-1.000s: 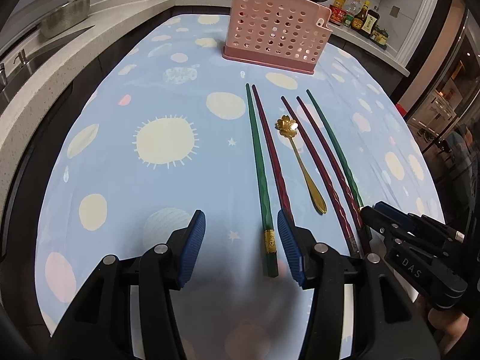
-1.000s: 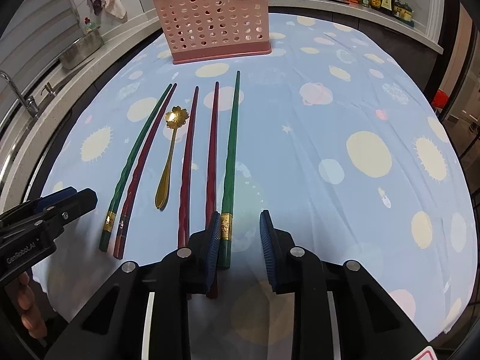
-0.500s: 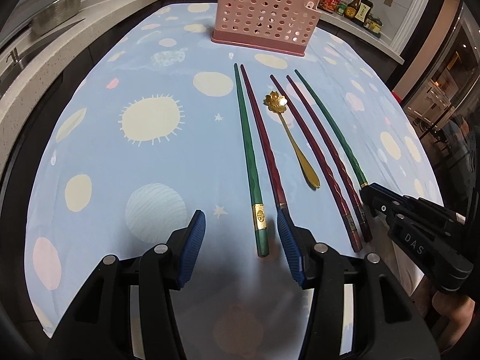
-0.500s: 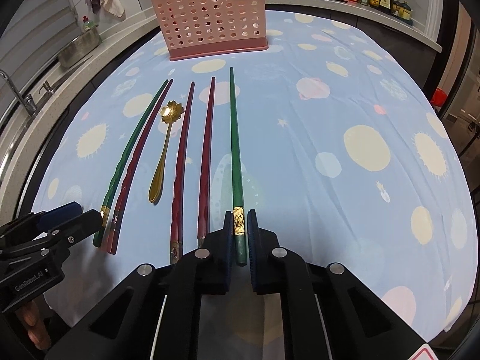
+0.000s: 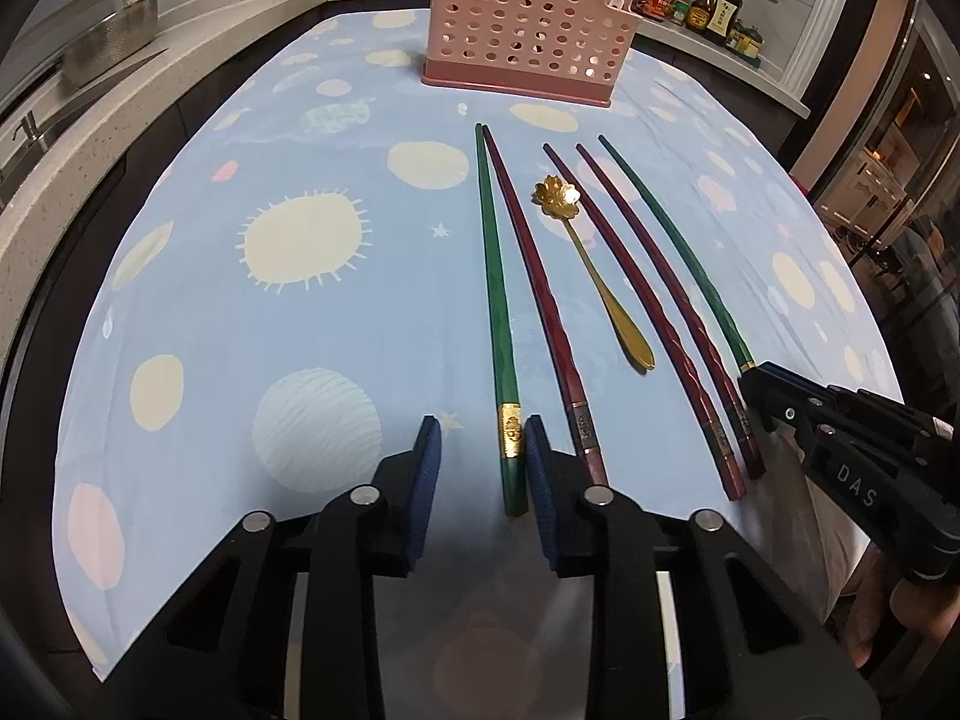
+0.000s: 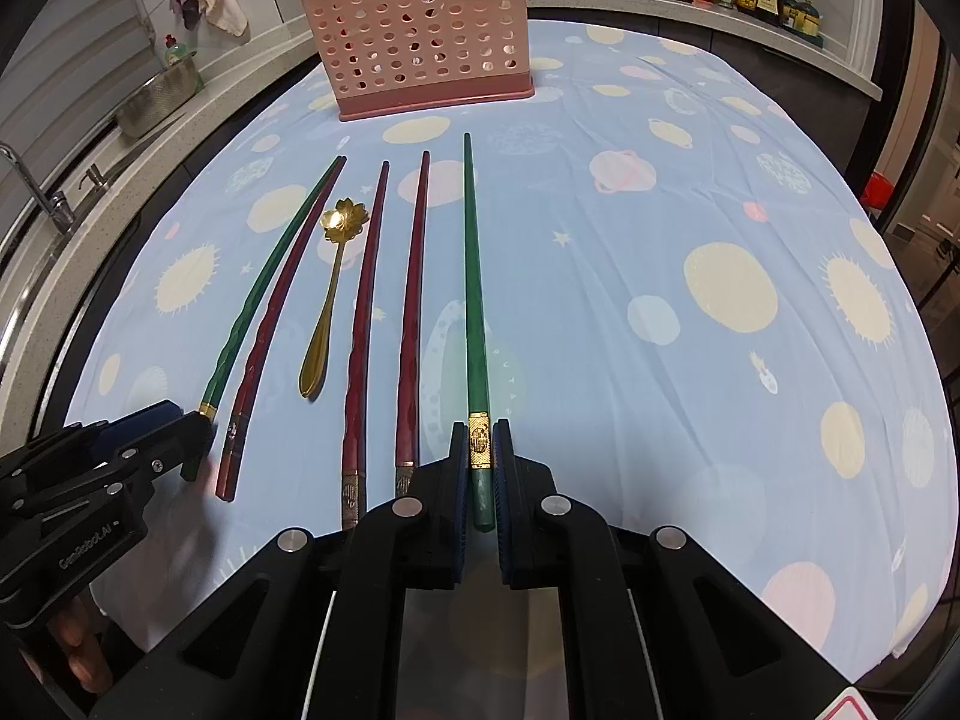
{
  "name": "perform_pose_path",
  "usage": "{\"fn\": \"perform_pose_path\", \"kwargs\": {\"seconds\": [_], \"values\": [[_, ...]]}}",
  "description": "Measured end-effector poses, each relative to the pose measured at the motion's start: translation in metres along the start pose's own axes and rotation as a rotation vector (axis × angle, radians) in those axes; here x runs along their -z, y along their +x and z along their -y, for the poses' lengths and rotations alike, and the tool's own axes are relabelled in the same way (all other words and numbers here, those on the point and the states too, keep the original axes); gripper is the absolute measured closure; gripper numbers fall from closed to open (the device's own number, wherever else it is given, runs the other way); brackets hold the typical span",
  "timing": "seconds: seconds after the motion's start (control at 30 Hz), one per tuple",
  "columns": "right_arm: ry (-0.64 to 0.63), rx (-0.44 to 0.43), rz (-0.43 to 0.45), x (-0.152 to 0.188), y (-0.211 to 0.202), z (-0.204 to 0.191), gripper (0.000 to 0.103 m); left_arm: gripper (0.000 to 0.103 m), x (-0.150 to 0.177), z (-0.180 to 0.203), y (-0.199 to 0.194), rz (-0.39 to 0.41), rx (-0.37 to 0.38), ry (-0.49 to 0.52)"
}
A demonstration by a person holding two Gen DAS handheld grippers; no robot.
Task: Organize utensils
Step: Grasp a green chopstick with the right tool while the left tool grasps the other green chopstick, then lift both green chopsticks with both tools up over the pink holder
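Observation:
Several chopsticks and a gold flower spoon [image 5: 591, 276] lie in a row on the blue cloth. My right gripper [image 6: 480, 450] is shut on the thick end of the rightmost green chopstick [image 6: 473, 276]. My left gripper [image 5: 480, 450] is open, its jaws around the end of the leftmost green chopstick [image 5: 497, 312], with a dark red chopstick [image 5: 543, 300] just outside its right finger. Two more dark red chopsticks [image 6: 366, 312] lie between the spoon [image 6: 327, 312] and the held one. The pink perforated utensil basket [image 5: 528, 24] stands at the far end, also in the right wrist view [image 6: 420, 36].
The table [image 6: 690, 192] has a blue cloth with suns and planets. A counter with a sink tap [image 6: 36, 192] and a steel bowl [image 5: 111, 42] runs along the left. Sauce bottles [image 5: 702, 3] stand behind the basket. A stove with a pan is at the back.
My right gripper has closed on the rightmost green chopstick. My left gripper has narrowed and moved so its jaws straddle the leftmost green chopstick's end.

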State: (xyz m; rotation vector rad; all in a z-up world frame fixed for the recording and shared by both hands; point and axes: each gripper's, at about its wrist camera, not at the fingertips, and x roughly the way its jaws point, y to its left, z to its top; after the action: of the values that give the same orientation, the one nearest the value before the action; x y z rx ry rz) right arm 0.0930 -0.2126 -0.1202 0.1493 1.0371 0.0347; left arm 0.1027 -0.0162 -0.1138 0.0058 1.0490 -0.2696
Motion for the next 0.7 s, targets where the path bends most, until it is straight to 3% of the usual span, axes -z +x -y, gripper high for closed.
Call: {"fn": "perform_pose_path", "kwargs": {"seconds": [0.13, 0.47, 0.7], "values": [[0.000, -0.004, 0.001, 0.002, -0.001, 0.000, 0.096, 0.096, -0.001, -0.003, 0.000, -0.004, 0.023, -0.010], [0.009, -0.022, 0.005, 0.004, -0.009, 0.002, 0.096, 0.096, -0.001, -0.008, -0.011, 0.012, 0.055, -0.032], [0.038, -0.042, 0.055, -0.001, -0.031, 0.005, 0.096, 0.096, -0.007, -0.011, -0.032, 0.042, 0.070, -0.045]]}}
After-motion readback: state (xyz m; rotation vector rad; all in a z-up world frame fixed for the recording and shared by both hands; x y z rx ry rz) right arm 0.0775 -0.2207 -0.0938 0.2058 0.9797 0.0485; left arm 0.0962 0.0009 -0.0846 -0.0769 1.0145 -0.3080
